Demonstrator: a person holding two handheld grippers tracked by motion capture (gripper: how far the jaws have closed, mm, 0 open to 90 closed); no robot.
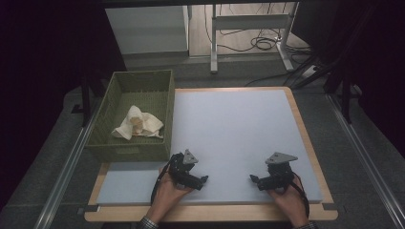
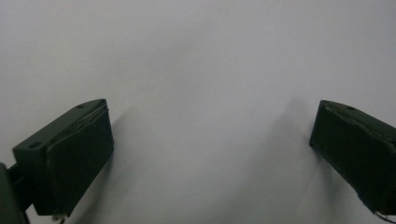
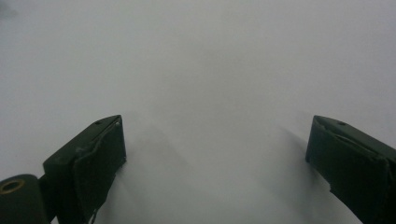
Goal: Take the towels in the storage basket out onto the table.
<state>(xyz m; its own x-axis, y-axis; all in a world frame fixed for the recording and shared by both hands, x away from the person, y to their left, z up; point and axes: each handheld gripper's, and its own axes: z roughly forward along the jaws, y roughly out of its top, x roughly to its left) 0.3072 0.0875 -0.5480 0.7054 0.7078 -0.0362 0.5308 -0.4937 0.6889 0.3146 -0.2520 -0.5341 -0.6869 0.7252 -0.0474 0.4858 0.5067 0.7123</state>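
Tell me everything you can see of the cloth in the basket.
The cloth is cream or off-white, soft-looking fabric, crumpled into a loose heap with folds and a raised hump near its middle; a small tan patch shows there. It lies on the floor of the green woven basket, towards its near half, with one corner trailing to the near left. Only the basket touches it. The left gripper and right gripper, both open, rest apart from it on the grey mat.

No readable text, label, brand, number or sign anywhere.
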